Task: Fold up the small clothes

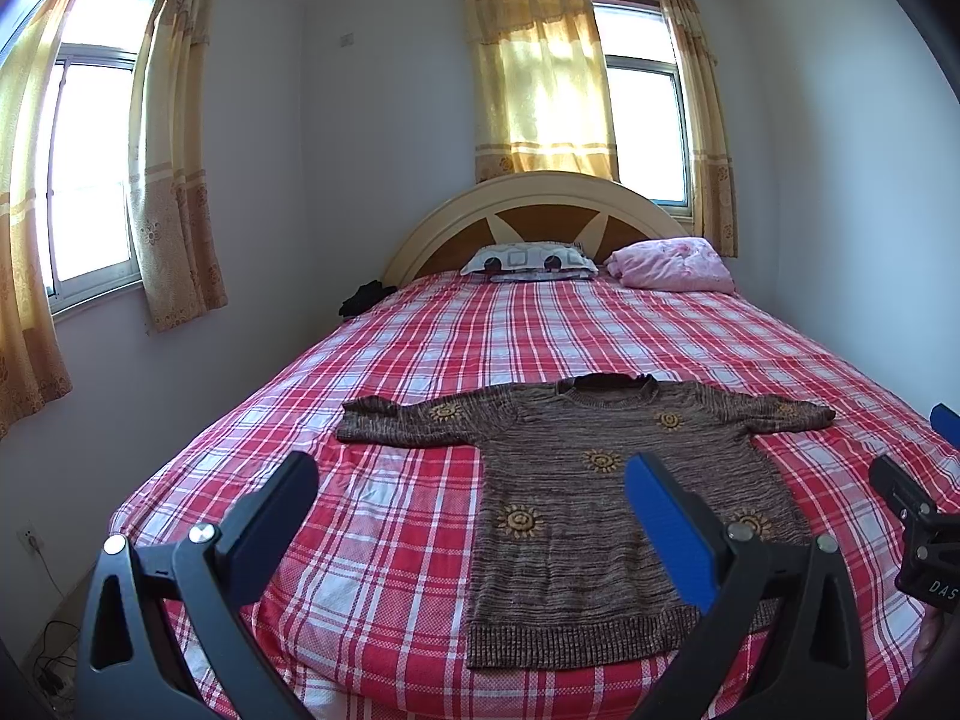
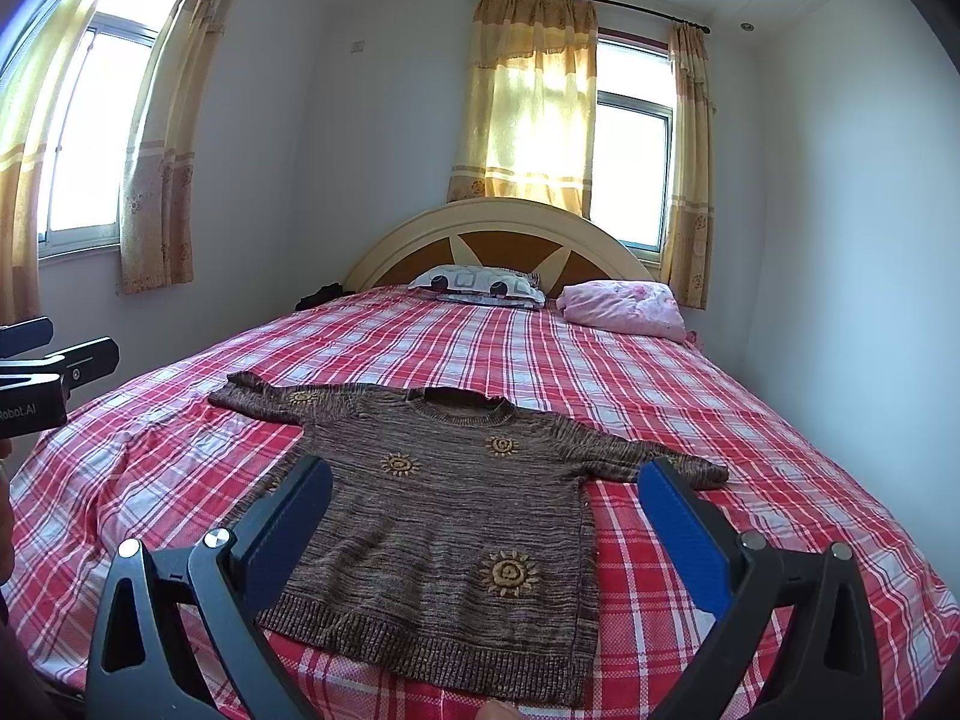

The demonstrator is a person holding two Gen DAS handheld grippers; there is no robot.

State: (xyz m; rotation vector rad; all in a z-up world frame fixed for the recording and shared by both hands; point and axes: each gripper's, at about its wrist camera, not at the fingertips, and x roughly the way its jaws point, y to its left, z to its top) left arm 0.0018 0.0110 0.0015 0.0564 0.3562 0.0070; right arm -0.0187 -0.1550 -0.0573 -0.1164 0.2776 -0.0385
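A small brown knitted sweater (image 1: 576, 480) with yellow sun motifs lies flat on the red plaid bed (image 1: 390, 510), sleeves spread to both sides, hem toward me. My left gripper (image 1: 474, 480) hovers open above the bed, its right finger over the sweater's lower right part, holding nothing. From the right wrist view the same sweater (image 2: 456, 516) lies spread out, and my right gripper (image 2: 486, 492) stands open over its lower half, empty. The right gripper (image 1: 918, 480) also shows at the right edge of the left wrist view, and the left gripper (image 2: 54, 360) at the left edge of the right wrist view.
A patterned pillow (image 1: 528, 258) and a pink folded blanket (image 1: 672, 264) lie by the rounded headboard (image 1: 540, 210). A dark item (image 1: 363, 297) sits at the bed's far left corner. Walls run along both sides, with curtained windows (image 1: 90, 168). Cables lie on the floor (image 1: 54, 660) at lower left.
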